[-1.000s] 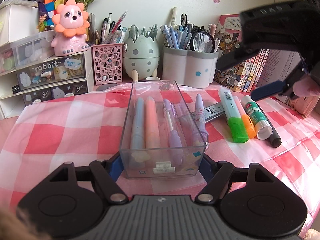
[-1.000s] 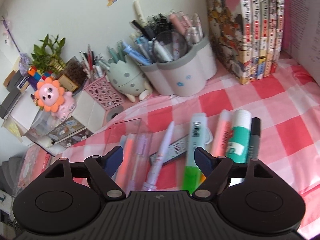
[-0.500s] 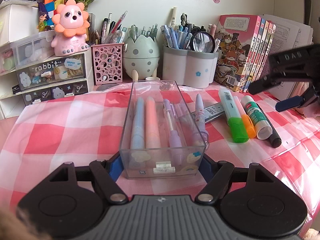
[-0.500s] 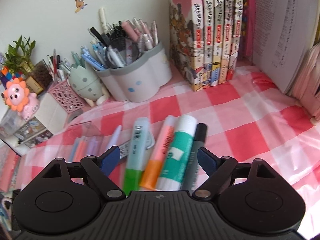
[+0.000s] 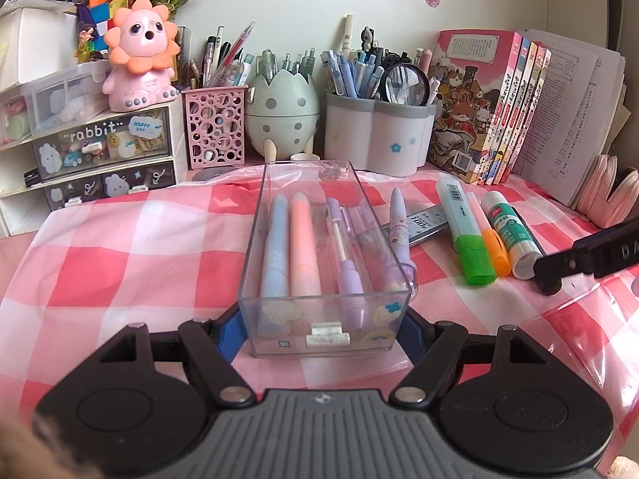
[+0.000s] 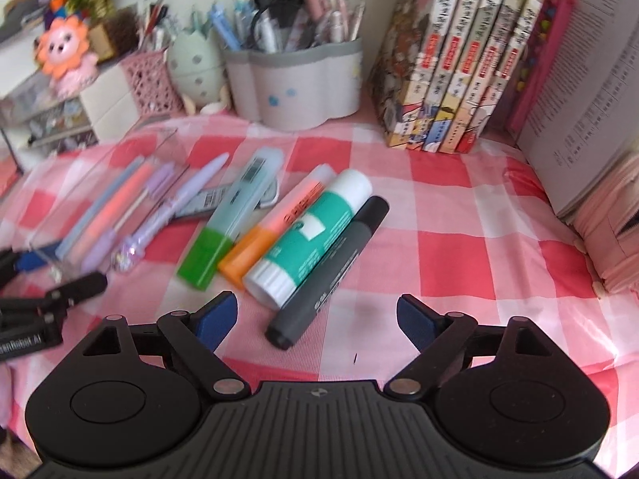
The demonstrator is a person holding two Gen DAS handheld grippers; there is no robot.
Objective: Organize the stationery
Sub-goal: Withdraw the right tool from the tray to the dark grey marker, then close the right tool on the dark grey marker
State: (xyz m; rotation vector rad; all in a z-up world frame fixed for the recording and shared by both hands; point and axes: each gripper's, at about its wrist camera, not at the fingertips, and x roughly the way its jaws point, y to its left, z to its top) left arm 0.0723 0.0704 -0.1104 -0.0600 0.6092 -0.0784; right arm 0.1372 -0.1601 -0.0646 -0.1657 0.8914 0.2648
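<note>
- While my left claw (image 5: 321, 325) grips the near end of the clear box (image 5: 325, 255) on the pink-checked worktop (image 6: 459, 239), my right claw (image 6: 315, 319) hangs over the loose items beside that box, empty, its jaws opening wide.
- Loose items lie in a row on the far side of the box from my left claw: green highlighter (image 6: 231, 219), orange highlighter (image 6: 279, 227), glue stick (image 6: 311, 235), then the black marker (image 6: 331, 267) outermost.
- Nearest my right claw is the marker; its butt end lies between my open fingers, its long axis running away and slightly rightward, touching the glue stick.
- I judge the right claw takes it, pinching across the barrel.
</note>
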